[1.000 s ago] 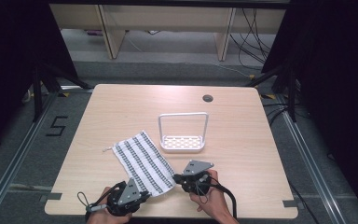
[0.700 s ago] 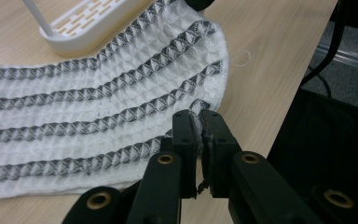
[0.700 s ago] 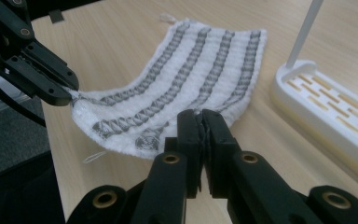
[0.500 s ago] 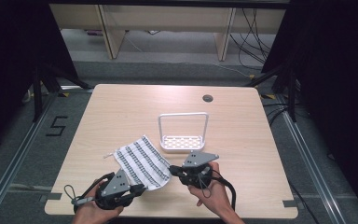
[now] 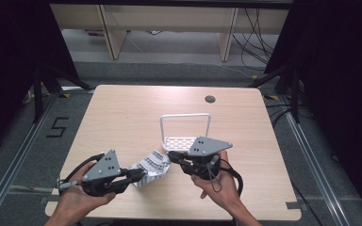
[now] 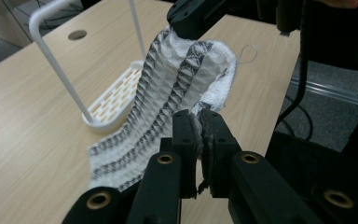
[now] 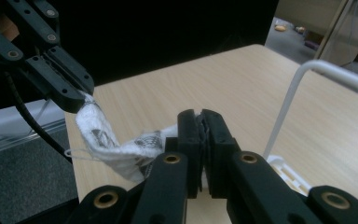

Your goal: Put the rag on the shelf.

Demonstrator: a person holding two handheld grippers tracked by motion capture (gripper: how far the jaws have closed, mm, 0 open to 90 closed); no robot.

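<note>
A white cloth with a black triangle pattern (image 5: 152, 167) hangs bunched between my two grippers, lifted off the table near its front edge. My left gripper (image 5: 141, 175) is shut on one corner of the cloth (image 6: 168, 98), its pads pressed together on the fabric (image 6: 200, 123). My right gripper (image 5: 170, 156) is shut on the opposite corner, with the cloth (image 7: 121, 149) sagging from its jaws (image 7: 200, 116) toward the other gripper. The lower part of the cloth still drapes down to the tabletop in the left gripper view.
A white slatted rack with a tall wire handle (image 5: 185, 123) stands just behind the cloth, close to the right gripper. The wooden table (image 5: 122, 113) has a round cable hole (image 5: 210, 99) at the back. Dark floor and metal rails flank the table.
Both grippers have risen, lifting the cloth from lying flat on the table into a bunched, hanging shape between them. The rack has not moved.
</note>
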